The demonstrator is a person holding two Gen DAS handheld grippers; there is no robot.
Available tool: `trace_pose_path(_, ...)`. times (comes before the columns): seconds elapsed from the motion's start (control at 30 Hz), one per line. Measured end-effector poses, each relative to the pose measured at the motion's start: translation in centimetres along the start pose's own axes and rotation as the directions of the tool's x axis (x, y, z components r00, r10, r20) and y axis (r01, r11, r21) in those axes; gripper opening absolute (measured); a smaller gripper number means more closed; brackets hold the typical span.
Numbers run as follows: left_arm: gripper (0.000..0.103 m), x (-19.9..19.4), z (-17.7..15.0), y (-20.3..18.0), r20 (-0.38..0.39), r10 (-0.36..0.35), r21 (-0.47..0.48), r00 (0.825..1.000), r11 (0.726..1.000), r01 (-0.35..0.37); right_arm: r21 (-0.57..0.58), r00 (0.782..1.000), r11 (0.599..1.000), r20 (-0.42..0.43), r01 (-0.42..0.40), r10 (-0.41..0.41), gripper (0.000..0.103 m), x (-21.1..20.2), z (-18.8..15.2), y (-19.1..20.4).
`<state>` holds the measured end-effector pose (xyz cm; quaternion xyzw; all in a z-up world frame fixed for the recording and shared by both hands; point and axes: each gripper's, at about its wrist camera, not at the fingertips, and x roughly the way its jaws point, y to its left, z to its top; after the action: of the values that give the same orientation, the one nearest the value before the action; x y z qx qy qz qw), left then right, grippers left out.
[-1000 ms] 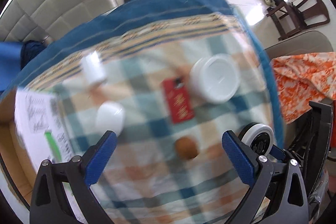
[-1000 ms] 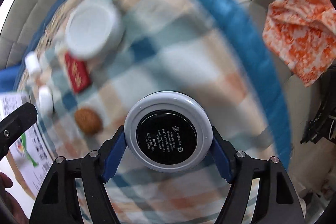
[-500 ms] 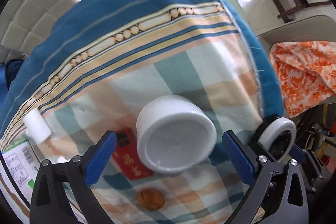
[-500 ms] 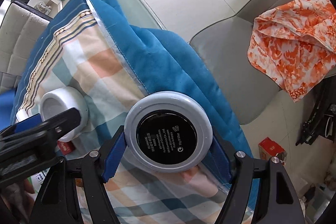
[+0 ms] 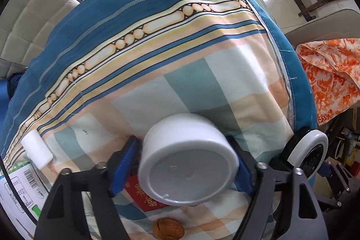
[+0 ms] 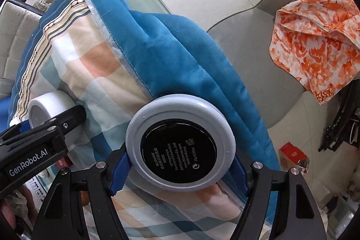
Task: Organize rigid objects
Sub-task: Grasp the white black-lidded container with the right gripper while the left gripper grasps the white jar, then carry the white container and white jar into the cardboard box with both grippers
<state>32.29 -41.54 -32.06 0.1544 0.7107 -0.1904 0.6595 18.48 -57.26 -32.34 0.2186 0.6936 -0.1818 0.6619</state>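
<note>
My left gripper (image 5: pixel 184 163) is shut on a large white round jar (image 5: pixel 189 161), its blue pads pressed on both sides, over the checked cloth (image 5: pixel 202 82). My right gripper (image 6: pixel 180 163) is shut on a flat round grey compact with a black label (image 6: pixel 180 150), held above the cloth's right edge. The compact also shows at the right of the left wrist view (image 5: pixel 310 154). The jar in the left gripper shows at the left of the right wrist view (image 6: pixel 51 105).
A red packet (image 5: pixel 144 197) lies under the jar, a walnut (image 5: pixel 168 228) below it, a small white bottle (image 5: pixel 37 151) and a printed box (image 5: pixel 15 190) at the left. A grey chair (image 6: pixel 258 48) with orange cloth (image 6: pixel 315 37) stands right of the table.
My left gripper moved forward and closed on the white jar. My right gripper carried the compact to the right edge of the cloth.
</note>
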Motion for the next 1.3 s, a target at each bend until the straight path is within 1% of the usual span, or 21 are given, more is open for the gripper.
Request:
trace_pose_path(0.17,0.068,-1.0,-1.2,0.6,0.000,-0.022,-0.012,1.000,1.000,0.022,-0.026,1.000,1.000,0.002,0.010,-0.010,0.076,-1.1,-0.6,0.7)
trace_pose_path(0.3,0.068,-2.3,-2.9,1.3,0.017,-0.045,-0.025,0.999,0.999,0.046,-0.059,1.000,0.998,0.014,-0.004,0.004,0.076,-2.7,-1.7,1.8)
trace_pose_path(0.5,0.068,-5.7,-6.0,3.2,0.067,-0.093,-0.059,0.993,0.994,0.097,-0.103,0.999,0.994,0.031,-0.026,0.029,0.076,-5.2,-4.1,4.1)
trace_pose_path(0.63,0.068,-8.7,-8.5,5.8,0.119,-0.124,-0.088,0.985,0.987,0.135,-0.137,0.998,0.989,0.044,-0.045,0.051,0.076,-7.1,-6.2,6.5)
trace_pose_path(0.73,0.068,-11.1,-11.1,8.3,0.164,-0.151,-0.113,0.975,0.979,0.171,-0.182,0.995,0.981,0.062,-0.065,0.078,0.076,-8.8,-8.3,9.1)
trace_pose_path(0.8,0.068,-12.6,-13.3,10.7,0.192,-0.163,-0.135,0.968,0.972,0.190,-0.212,0.992,0.973,0.069,-0.088,0.105,0.076,-10.0,-9.9,11.2)
trace_pose_path(0.9,0.068,-14.0,-15.6,13.4,0.221,-0.164,-0.172,0.961,0.964,0.204,-0.269,0.988,0.958,0.082,-0.103,0.129,0.076,-11.7,-12.5,14.8)
trace_pose_path(1.03,0.068,-16.8,-20.2,19.3,0.272,-0.126,-0.233,0.954,0.953,0.193,-0.345,0.982,0.929,0.083,-0.130,0.168,0.076,-13.4,-16.1,20.9)
trace_pose_path(1.1,0.068,-17.7,-21.8,21.8,0.289,-0.114,-0.262,0.950,0.946,0.193,-0.377,0.979,0.915,0.080,-0.143,0.186,0.076,-13.9,-17.6,23.7)
trace_pose_path(1.23,0.068,-19.2,-25.1,28.3,0.320,-0.063,-0.341,0.945,0.923,0.178,-0.453,0.975,0.876,0.058,-0.167,0.216,0.076,-14.4,-20.6,30.4)
trace_pose_path(1.27,0.068,-19.3,-25.6,29.7,0.321,-0.046,-0.359,0.946,0.918,0.167,-0.468,0.974,0.867,0.054,-0.168,0.218,0.076,-14.3,-21.4,32.4)
trace_pose_path(1.3,0.068,-19.3,-26.3,31.5,0.318,-0.026,-0.384,0.948,0.910,0.154,-0.477,0.974,0.862,0.049,-0.171,0.220,0.076,-14.2,-21.7,33.5)
